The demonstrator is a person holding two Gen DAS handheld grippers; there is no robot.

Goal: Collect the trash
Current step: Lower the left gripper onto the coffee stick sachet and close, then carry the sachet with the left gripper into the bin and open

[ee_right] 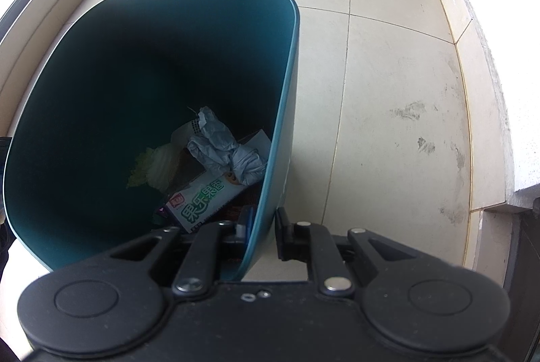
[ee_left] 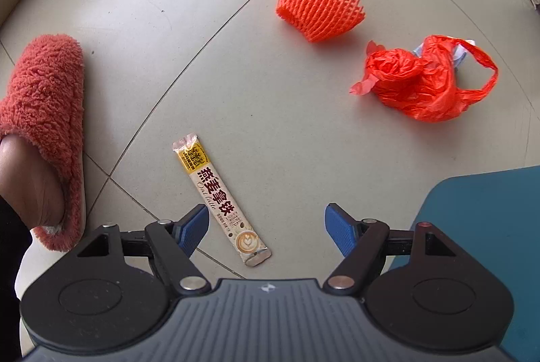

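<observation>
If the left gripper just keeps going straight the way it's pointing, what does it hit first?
Most likely the oat latte sachet, lying on the floor tiles just ahead of the open left gripper, nearer its left finger. Depth is hard to judge, so it might touch bare tile beside it.

We see the left gripper [ee_left: 266, 228] with fingers spread wide above a tiled floor [ee_left: 202, 34], coffee sachet [ee_left: 221, 197] between them. Orange foam net [ee_left: 319, 5] and red plastic bag [ee_left: 425, 78] farther off; fuzzy slipper [ee_left: 47, 112] left.
</observation>
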